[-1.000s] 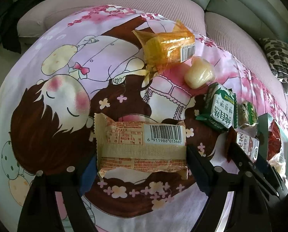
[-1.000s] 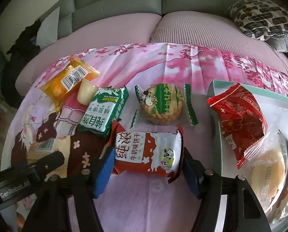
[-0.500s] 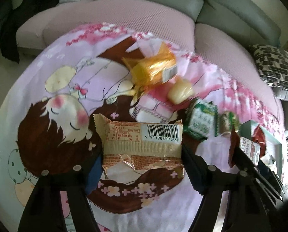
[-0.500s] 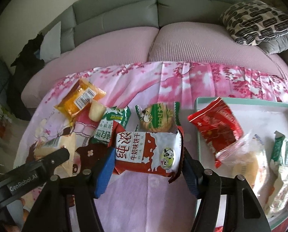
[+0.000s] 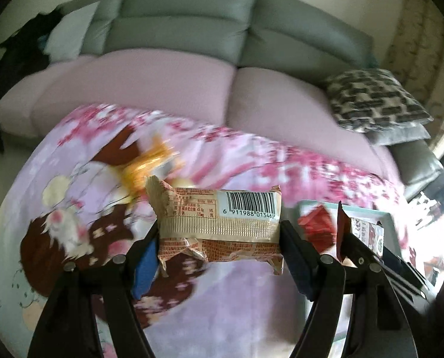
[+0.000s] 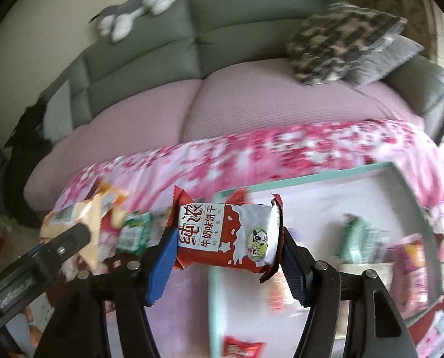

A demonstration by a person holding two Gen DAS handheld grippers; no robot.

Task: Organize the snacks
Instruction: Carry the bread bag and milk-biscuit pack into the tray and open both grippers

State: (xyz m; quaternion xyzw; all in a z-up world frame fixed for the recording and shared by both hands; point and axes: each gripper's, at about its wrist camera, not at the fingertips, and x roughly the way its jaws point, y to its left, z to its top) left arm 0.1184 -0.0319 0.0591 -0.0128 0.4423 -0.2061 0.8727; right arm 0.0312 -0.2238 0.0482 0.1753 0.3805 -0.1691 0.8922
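Beige crinkled wrapper with barcode (image 5: 219,226) and red-and-white milk biscuit packet (image 6: 226,237), each pinched in one tool, clear of the pink floral cloth (image 5: 251,155).
Left gripper (image 5: 219,249) clamps the beige pack at both ends; its jaws closed a little further just now. Right gripper (image 6: 226,264) squeezes the red packet above the near edge of the teal-rimmed white tray (image 6: 311,176), which holds several blurred snacks, apparently green and red. An orange packet (image 5: 147,167) lies on the cloth.
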